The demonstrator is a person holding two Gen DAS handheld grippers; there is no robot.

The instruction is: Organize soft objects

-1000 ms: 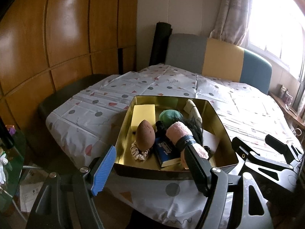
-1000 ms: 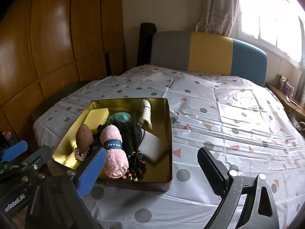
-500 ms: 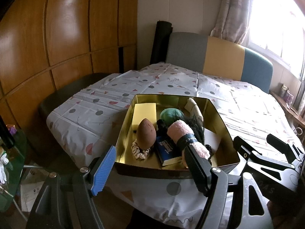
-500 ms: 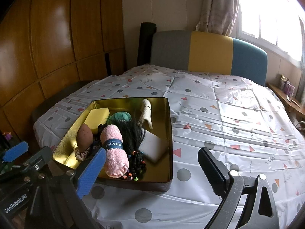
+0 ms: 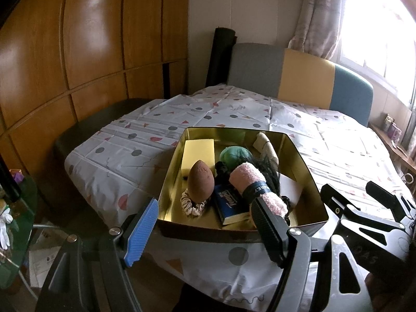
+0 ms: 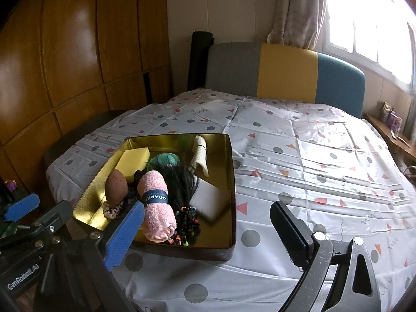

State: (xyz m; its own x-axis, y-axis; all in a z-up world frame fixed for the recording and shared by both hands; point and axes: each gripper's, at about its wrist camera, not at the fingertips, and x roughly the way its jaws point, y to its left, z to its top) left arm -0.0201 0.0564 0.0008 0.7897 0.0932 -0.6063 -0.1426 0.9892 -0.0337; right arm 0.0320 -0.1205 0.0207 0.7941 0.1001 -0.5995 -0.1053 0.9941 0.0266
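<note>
While both hand-held grippers, left [image 5: 205,230] and right [image 6: 208,230], are held wide and empty at six o'clock, the soft objects (pink yarn [image 6: 156,205] included) are seen gathered in the gold tin [image 6: 230,182]; sorted or unsorted cannot be settled.

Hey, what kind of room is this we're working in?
Probably a bedroom: a bed under a patterned sheet, a padded headboard, wooden wardrobe doors and a curtained window.

You are seeing a gold tin [image 6: 231,182] holding pink yarn [image 6: 156,208], yellow sponge [image 5: 198,156], on dotted white tablecloth [image 6: 312,156].
</note>
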